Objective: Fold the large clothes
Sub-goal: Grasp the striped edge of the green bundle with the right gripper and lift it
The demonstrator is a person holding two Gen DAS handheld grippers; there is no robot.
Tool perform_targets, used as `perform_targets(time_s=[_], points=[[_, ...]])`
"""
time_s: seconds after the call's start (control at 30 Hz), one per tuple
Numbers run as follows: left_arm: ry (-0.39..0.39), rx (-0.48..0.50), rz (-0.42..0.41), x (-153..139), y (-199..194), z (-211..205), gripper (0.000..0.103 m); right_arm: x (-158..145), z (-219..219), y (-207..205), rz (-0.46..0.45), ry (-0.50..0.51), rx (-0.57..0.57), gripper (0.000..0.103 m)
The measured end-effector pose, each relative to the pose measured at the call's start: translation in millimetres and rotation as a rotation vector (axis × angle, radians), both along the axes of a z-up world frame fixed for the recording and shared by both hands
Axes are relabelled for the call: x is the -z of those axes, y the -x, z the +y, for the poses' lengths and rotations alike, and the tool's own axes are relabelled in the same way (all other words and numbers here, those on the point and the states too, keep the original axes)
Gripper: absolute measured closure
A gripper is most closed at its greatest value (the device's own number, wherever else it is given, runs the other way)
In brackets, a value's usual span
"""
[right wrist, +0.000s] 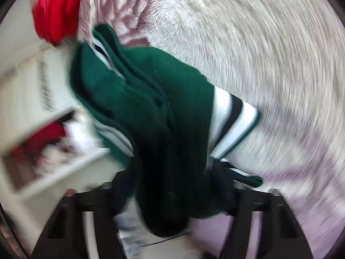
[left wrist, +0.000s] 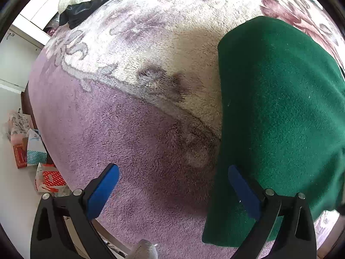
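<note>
Green sweater (right wrist: 151, 112) fabric fills the space between the fingers of my right gripper (right wrist: 172, 194), bunched into a thick dark fold. That view is heavily smeared and the pads are buried in cloth, so I cannot tell whether they press on it or stand just off it. My left gripper (left wrist: 173, 185) hangs jaws apart and empty over the bed, pointing steeply down at the lilac fleece blanket (left wrist: 90, 133); its right finger (left wrist: 243, 190) sits over the near left edge of the sweater without gripping it.

For the step in hand, which I judge to be carrying a fold across, I would keep the right side low and slow so the bunch does not slide out, and lay it edge to edge on the flat part before letting go. I would bring the left gripper onto the near hem to pin it.

From the left wrist I see the sweater as a smooth flat panel on the right of the bed, with a black garment (left wrist: 94, 4) at the far left and bags (left wrist: 38, 151) on the floor. Only the right wrist shows the white-and-black striped cuff (right wrist: 235, 120), the stacked layers, and something red (right wrist: 58, 8) at the far left.
</note>
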State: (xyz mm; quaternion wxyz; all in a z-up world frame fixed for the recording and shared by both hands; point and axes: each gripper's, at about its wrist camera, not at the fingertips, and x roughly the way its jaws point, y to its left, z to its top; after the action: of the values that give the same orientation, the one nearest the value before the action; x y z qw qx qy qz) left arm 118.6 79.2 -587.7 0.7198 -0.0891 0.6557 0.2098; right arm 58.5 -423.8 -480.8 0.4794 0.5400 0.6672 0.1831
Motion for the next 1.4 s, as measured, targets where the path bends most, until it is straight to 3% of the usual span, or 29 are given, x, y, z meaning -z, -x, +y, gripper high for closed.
perform_targets(time_s=[0.1,0.13,0.17,0.2,0.27,0.33,0.43,0.53,0.67,0.7,0.73,0.8,0.9,0.97,1.03,1.2,1.33,1.4], points=[[0.015,-0.012,0.003,2.3,0.8,5.2,0.0,13.2,-15.9,21.0,0.028,-0.265,0.162,0.048],[0.038,-0.022,0.004,3.3,1.6,7.8,0.0,22.8,-23.0,24.9,0.04,-0.264,0.17,0.048],[0.055,-0.029,0.008,3.9,2.1,9.7,0.0,32.6,-31.0,26.7,0.074,-0.184,0.149,0.048],[0.074,-0.036,0.009,3.0,3.3,11.1,0.0,44.1,-46.1,28.3,0.136,-0.038,0.124,0.042],[0.075,-0.031,0.014,-0.2,4.9,9.3,0.0,46.5,-61.5,27.4,0.179,-0.027,0.158,0.035],[0.058,-0.015,0.014,-5.5,8.2,6.9,0.0,23.4,-72.8,20.8,0.165,0.067,0.126,0.021],[0.042,-0.014,0.012,-11.3,14.5,4.5,0.0,-29.1,-69.6,10.2,0.053,0.189,0.029,0.019],[0.029,-0.025,0.011,-18.0,21.9,1.9,0.0,-57.0,-54.2,12.2,-0.009,0.135,0.02,0.011],[0.013,-0.023,0.019,-20.1,26.1,-0.8,0.0,-38.9,3.4,2.8,0.032,0.069,-0.035,0.012],[0.003,-0.016,0.027,-18.8,26.4,-1.6,0.0,-32.3,15.7,-1.5,0.042,0.091,-0.03,0.019],[-0.005,-0.011,0.031,-18.0,26.5,-1.8,0.0,-28.0,23.8,-5.8,0.053,0.14,-0.011,0.051],[-0.009,-0.005,0.032,-18.0,26.6,-0.5,0.0,-39.2,19.3,0.0,0.088,0.277,-0.016,0.075],[-0.014,0.0,0.007,-26.9,27.9,-1.9,0.0,-78.4,13.3,6.0,0.078,0.354,0.055,0.089],[-0.018,0.007,-0.011,-34.3,27.3,-3.1,0.0,-125.1,15.4,-2.0,-0.005,0.432,0.052,0.091],[-0.008,0.007,-0.028,-39.0,25.5,-4.6,0.0,-138.2,21.8,-11.1,-0.056,0.5,-0.011,0.092],[0.025,0.017,-0.011,-36.2,13.1,-14.0,0.0,-73.0,15.9,1.4,0.089,0.598,-0.084,0.091],[0.044,0.037,-0.022,-40.7,5.8,-26.9,0.0,-88.1,34.0,-18.1,0.037,0.618,-0.207,0.086],[0.064,0.041,-0.028,-42.6,3.4,-31.9,0.0,-101.6,39.6,-26.9,0.019,0.631,-0.274,0.076]])
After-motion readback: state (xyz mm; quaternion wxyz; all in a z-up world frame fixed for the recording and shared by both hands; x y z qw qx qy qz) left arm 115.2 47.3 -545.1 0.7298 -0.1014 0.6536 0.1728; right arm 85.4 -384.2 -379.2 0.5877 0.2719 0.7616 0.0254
